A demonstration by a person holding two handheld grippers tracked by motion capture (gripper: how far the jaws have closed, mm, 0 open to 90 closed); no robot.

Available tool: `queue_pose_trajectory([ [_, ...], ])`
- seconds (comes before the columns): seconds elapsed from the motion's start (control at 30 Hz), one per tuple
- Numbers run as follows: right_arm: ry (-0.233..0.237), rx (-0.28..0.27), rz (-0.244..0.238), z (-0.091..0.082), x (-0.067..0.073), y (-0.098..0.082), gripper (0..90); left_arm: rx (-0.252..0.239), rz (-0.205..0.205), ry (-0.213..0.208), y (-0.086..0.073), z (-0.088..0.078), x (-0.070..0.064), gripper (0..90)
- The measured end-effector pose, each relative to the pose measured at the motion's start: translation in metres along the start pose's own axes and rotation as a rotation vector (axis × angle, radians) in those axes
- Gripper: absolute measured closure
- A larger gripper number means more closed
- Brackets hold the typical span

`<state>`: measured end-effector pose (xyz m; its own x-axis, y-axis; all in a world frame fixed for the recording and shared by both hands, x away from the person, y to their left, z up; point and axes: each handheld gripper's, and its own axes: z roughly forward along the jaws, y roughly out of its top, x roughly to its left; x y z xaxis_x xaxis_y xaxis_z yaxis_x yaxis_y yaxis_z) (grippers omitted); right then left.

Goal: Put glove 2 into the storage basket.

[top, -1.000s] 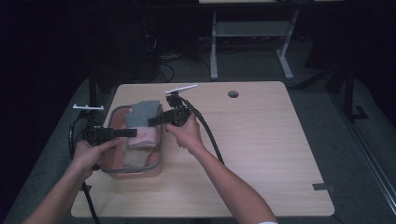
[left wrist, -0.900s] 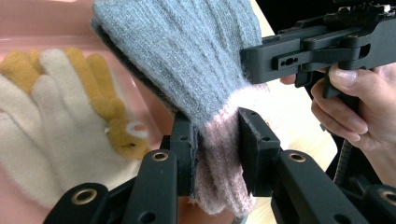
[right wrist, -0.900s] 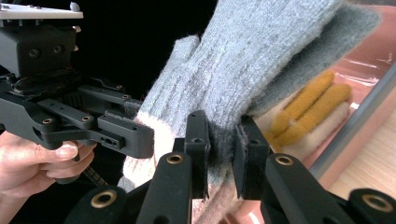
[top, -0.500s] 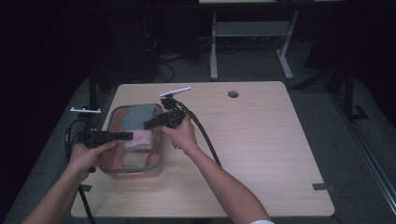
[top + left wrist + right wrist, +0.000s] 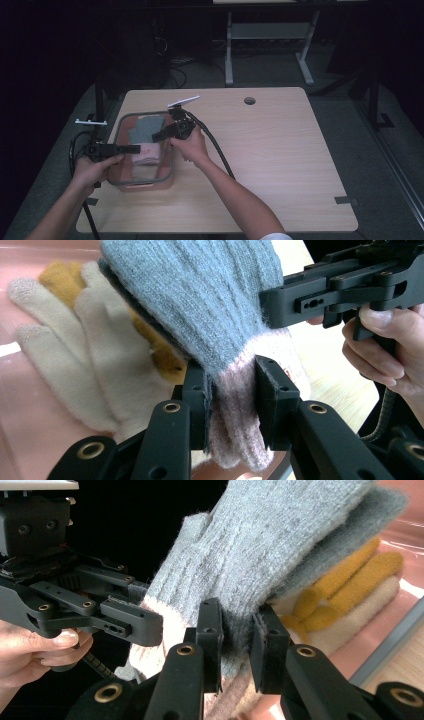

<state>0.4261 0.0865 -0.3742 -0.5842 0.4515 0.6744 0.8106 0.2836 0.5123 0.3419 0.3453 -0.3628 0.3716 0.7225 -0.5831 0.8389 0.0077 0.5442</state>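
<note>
In the high view, a grey knitted glove with a pink cuff (image 5: pixel 146 131) is seen over the pink rectangular tray (image 5: pixel 142 184) at the table's left, clamped in the left gripper view by the left gripper (image 5: pixel 231 390) and pinched in the right gripper view by the right gripper (image 5: pixel 236 632).

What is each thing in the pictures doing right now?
Grey knitted glove with pink cuff: lifted, clamped at its cuff end by both grippers.
Cream knitted glove: lying flat in the container.
Mustard-yellow knitted glove: lying on the cream one, partly covered.
Pink container with grey rim: open, on the table.
Left gripper: shut on the grey glove.
Right gripper: shut on the grey glove.
</note>
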Motion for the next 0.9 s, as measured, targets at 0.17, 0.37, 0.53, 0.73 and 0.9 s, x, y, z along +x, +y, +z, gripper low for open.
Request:
queue_pose_trajectory([
  [0.17,-0.005,0.010,0.001,0.003,-0.001,0.000,76.0,-0.002,-0.008,0.003,-0.003,0.001,0.003,69.4],
  [0.37,-0.009,0.024,0.004,0.007,-0.003,-0.001,75.5,0.003,-0.016,0.005,-0.007,0.003,0.007,69.4],
  [0.53,-0.015,0.034,0.012,0.009,-0.005,-0.004,74.4,0.009,-0.018,0.012,-0.009,0.006,0.009,69.5],
  [0.73,-0.043,0.047,0.015,0.005,-0.011,-0.007,74.6,0.020,-0.041,0.048,-0.015,0.010,0.018,69.4],
  [0.9,-0.042,0.052,0.019,0.000,-0.013,-0.009,73.9,0.059,-0.030,0.099,-0.018,0.016,0.022,69.1],
])
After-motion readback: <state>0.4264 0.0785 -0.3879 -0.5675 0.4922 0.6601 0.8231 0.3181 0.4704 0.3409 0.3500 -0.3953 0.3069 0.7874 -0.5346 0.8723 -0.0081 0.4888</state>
